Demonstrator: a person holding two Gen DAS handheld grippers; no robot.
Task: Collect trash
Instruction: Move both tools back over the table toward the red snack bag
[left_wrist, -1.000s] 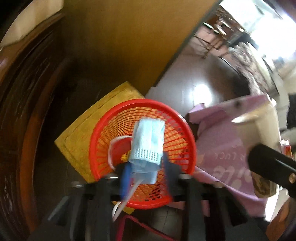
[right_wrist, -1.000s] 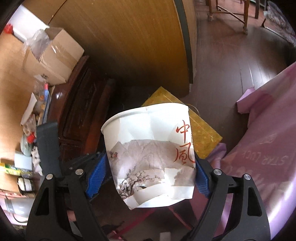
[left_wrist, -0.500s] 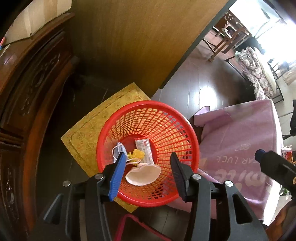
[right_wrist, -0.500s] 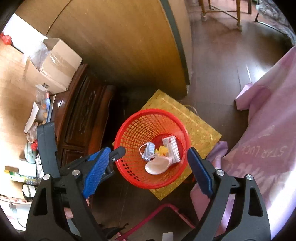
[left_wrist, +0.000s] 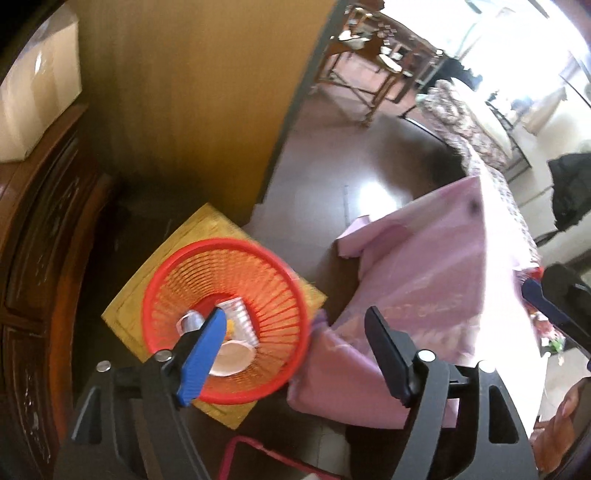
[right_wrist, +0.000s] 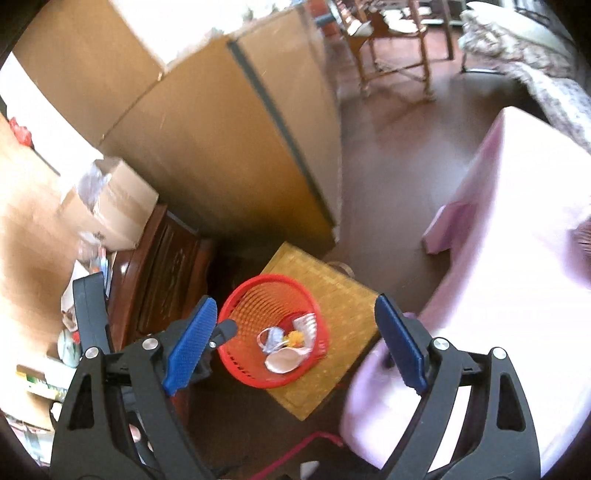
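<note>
Both tools are hanging above a red mesh wastebasket (right_wrist: 271, 338) that is sitting on a yellow woven stool (right_wrist: 341, 306), just beside the pink-covered desk (right_wrist: 517, 258). The left tool (left_wrist: 295, 343) is spreading its jaws wider at this moment, and nothing is lying between them; the right tool (right_wrist: 295, 339) is standing released, its blue pads wide apart and equally bare.

The trash is resting at the bottom of the basket: a paper cup (right_wrist: 282, 360) lying on its side with its mouth toward the camera, a face mask (right_wrist: 273, 338) with its ear loops curling out, a ribbed clear plastic cup or wrapper (right_wrist: 306, 323) (too blurred to say which), and a small yellow scrap (right_wrist: 295, 336).

All of it is looking very light and easily crushed. The paper cup is thin-walled and already creased, so it should be yielding under a squeeze; taking it across the body near the rim, with a gentle close, seems the safest hold. The mask is limp cloth and would be draping and swinging, so pinching the folded pleated middle rather than a loop should be steadier. The clear plastic piece is probably slick and springy, likely to pop out of a hard pinch.

The basket itself is seeming light and flexible, and a knock on its rim could be tipping it off the stool.
</note>
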